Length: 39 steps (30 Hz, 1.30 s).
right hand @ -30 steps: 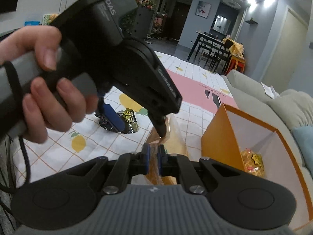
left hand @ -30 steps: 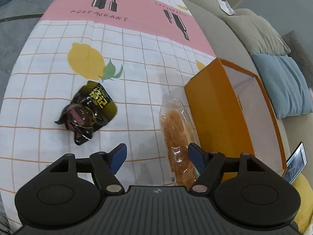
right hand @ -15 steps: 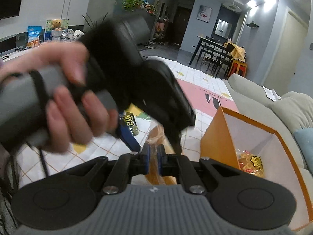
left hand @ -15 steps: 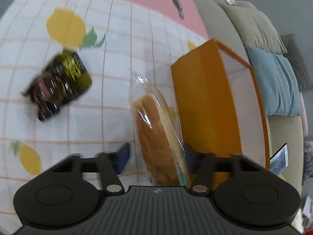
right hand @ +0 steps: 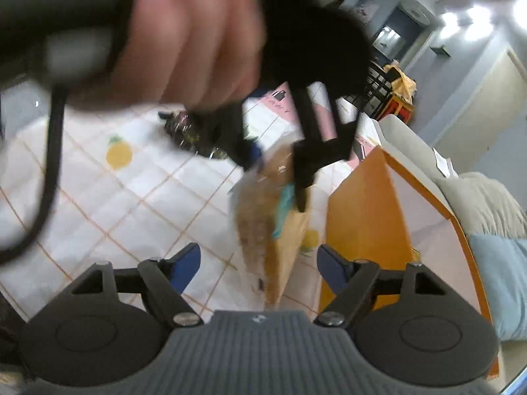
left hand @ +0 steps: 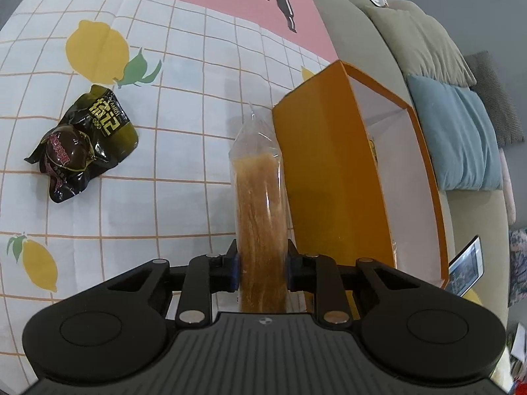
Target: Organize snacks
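My left gripper [left hand: 262, 268] is shut on a clear bag of golden bread [left hand: 260, 204], held just left of an open orange box [left hand: 329, 171]. A dark green snack packet [left hand: 82, 141] lies on the lemon-print cloth to the left. In the right wrist view my right gripper [right hand: 258, 265] is open and empty, with the bread bag [right hand: 266, 223] hanging between its fingers and the left gripper [right hand: 280, 161] clamped on the bag's upper part. The orange box [right hand: 359, 217] stands right of it.
A checked tablecloth [left hand: 184, 164] with lemons and a pink band covers the table. A beige sofa with a blue cushion [left hand: 461, 138] runs behind the box. A phone [left hand: 466, 271] lies near the box's near right corner.
My left gripper has closed on the bread bag and lifted it beside the box. My right gripper, shut on the bag before, has opened and let go.
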{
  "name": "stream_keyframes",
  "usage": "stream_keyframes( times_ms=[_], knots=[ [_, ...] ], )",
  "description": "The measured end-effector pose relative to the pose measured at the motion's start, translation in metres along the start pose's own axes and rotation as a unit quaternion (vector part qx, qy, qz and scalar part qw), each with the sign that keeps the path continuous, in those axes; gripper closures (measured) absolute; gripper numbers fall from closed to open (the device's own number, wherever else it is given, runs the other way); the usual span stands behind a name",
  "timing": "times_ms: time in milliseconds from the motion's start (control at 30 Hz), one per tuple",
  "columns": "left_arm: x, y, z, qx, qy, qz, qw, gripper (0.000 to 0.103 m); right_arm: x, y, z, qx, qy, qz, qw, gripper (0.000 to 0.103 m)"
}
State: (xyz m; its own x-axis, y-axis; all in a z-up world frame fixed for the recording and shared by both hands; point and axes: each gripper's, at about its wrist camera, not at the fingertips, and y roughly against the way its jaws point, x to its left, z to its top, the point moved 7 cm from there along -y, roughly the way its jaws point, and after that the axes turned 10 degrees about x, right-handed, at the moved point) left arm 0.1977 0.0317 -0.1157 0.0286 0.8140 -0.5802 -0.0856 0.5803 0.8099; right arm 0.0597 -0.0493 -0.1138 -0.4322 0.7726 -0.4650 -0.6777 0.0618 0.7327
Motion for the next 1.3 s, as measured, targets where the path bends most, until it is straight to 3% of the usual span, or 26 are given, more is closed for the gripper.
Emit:
stream_keyframes(
  times_ms=[133, 333, 400, 500, 667, 733, 867, 967, 1000, 1067, 1100, 1167, 1300],
  knots=[
    [0.003, 0.003, 0.001, -0.001, -0.007, 0.009, 0.9999, 0.076, 0.004, -0.009, 0.006, -0.05, -0.008, -0.028, 0.998, 0.032],
    [0.013, 0.008, 0.002, -0.005, 0.005, 0.0, 1.0, 0.076, -0.003, -0.02, 0.007, -0.054, -0.015, -0.044, 0.997, 0.037],
    [0.015, 0.008, 0.002, -0.005, 0.004, 0.004, 1.0, 0.076, 0.004, -0.022, 0.007, -0.056, 0.005, -0.038, 0.998, 0.037],
    [0.021, 0.011, 0.001, 0.006, 0.015, -0.012, 0.9998, 0.076, 0.014, -0.024, -0.001, -0.05, 0.073, -0.036, 0.995, 0.05],
    [0.019, 0.012, -0.001, 0.01, 0.008, -0.015, 0.9998, 0.076, 0.01, -0.032, -0.008, -0.048, 0.11, -0.057, 0.991, 0.05],
    [0.016, 0.013, -0.002, 0.007, 0.0, -0.012, 0.9999, 0.076, 0.011, -0.04, -0.007, -0.051, 0.124, -0.056, 0.989, 0.067],
    [0.012, 0.018, -0.003, -0.006, -0.011, 0.007, 0.9999, 0.073, 0.012, -0.045, -0.004, -0.058, 0.123, -0.048, 0.99, 0.073],
    [0.009, 0.029, -0.003, -0.022, -0.035, 0.026, 0.9988, 0.057, 0.007, -0.038, 0.0, -0.063, 0.081, -0.032, 0.994, 0.08],
    [0.008, 0.037, -0.005, -0.03, -0.052, 0.043, 0.9973, 0.042, 0.002, -0.035, 0.002, -0.069, 0.058, -0.021, 0.996, 0.08],
    [0.006, 0.058, -0.01, -0.048, -0.084, 0.072, 0.9927, 0.021, -0.008, -0.028, 0.007, -0.071, 0.005, 0.01, 0.997, 0.081],
    [0.005, 0.069, -0.014, -0.058, -0.102, 0.08, 0.9898, 0.017, -0.015, -0.026, 0.008, -0.068, -0.03, 0.035, 0.997, 0.08],
    [0.008, 0.093, -0.016, -0.08, -0.138, 0.097, 0.9824, 0.016, -0.022, -0.022, 0.008, -0.064, -0.074, 0.07, 0.993, 0.08],
    [0.04, 0.125, -0.007, -0.107, -0.161, 0.175, 0.9655, 0.016, -0.04, -0.023, 0.01, -0.05, -0.166, 0.124, 0.977, 0.082]
  ],
)
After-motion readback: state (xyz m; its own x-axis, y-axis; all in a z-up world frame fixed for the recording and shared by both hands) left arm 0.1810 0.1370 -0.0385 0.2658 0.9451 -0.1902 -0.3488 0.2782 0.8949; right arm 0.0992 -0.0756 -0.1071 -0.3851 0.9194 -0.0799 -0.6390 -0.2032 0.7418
